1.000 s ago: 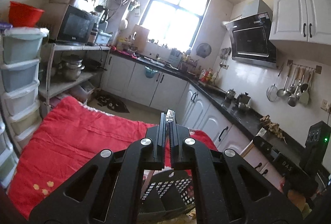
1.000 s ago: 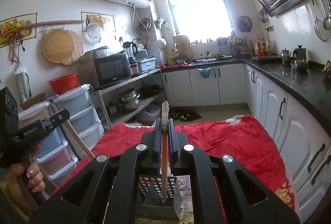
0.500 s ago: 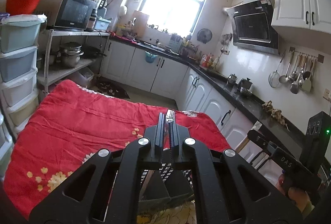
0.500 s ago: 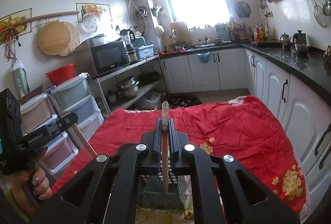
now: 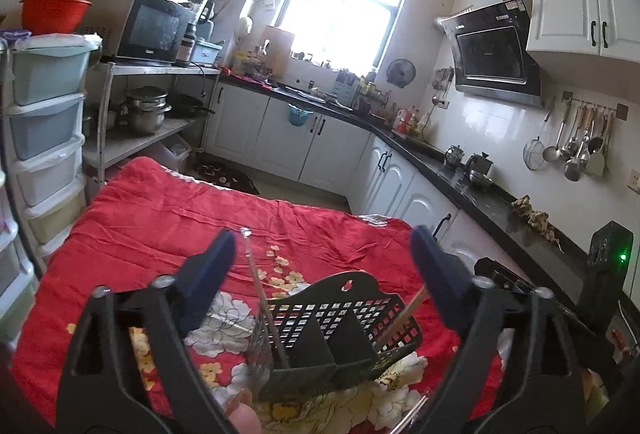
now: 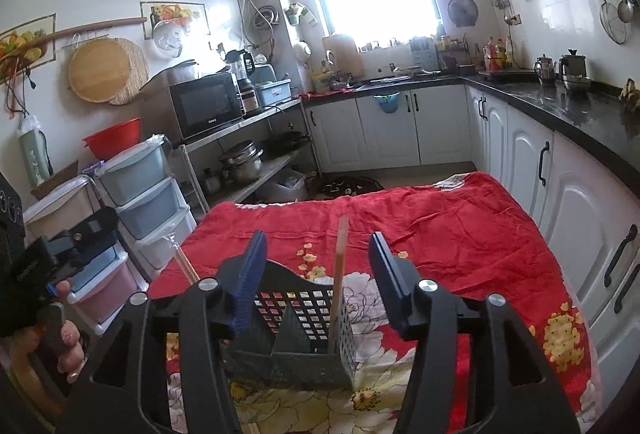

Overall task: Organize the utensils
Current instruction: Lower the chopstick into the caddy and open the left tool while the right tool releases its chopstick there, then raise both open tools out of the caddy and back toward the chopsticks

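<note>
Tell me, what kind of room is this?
It looks like a home kitchen. There is a microwave on a shelf, ladles and a strainer hanging on the tiled wall, and kettles on a dark counter over white cabinets.

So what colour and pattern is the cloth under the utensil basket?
Red cloth with yellow and white flowers; clearest in the right wrist view.

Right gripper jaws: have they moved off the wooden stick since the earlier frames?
Yes. The right gripper jaws are opening, clear of the wooden stick, which stands in the black basket.
</note>
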Tool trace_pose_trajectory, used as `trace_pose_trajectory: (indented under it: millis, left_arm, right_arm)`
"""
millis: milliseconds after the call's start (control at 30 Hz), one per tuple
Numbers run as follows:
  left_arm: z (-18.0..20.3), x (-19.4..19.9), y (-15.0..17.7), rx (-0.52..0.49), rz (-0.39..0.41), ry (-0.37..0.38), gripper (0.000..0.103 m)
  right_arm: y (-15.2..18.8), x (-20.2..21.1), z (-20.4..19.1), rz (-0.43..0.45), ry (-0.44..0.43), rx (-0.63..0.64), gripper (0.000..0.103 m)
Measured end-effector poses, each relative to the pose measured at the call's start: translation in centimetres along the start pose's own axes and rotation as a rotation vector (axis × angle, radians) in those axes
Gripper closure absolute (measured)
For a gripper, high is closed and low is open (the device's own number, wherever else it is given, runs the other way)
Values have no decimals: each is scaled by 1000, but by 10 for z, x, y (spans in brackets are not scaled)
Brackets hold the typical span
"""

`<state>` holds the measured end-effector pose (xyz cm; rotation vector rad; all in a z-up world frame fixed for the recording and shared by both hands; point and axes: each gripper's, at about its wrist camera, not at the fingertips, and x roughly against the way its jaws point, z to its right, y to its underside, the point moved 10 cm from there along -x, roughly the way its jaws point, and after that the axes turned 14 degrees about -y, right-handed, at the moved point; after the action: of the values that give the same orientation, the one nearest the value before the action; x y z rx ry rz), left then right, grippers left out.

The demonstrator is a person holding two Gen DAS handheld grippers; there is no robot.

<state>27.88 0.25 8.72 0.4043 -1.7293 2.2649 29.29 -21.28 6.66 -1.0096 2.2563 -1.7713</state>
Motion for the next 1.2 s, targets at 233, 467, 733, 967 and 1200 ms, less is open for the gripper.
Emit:
trace_pose_trajectory:
  millis: [233, 467, 733, 967, 1200]
  left_arm:
    - [-10, 12, 4, 25, -13, -4, 10]
    - [-12, 21, 12, 18, -22, -17, 10]
    - [-18, 27, 28, 8, -43, -34, 10]
    - [-28, 35, 46, 14, -67, -45, 10]
    - [-36, 42, 61, 19, -87, -59, 10]
  right_arm:
    - [4, 11, -7, 7, 7, 26, 42]
    - [9, 22, -16, 10, 18, 74, 35]
    - [25, 29, -28, -11, 11, 99, 31]
    - [37, 35, -34, -33, -1, 104, 30]
    - [51, 38, -34, -69, -5, 93, 30]
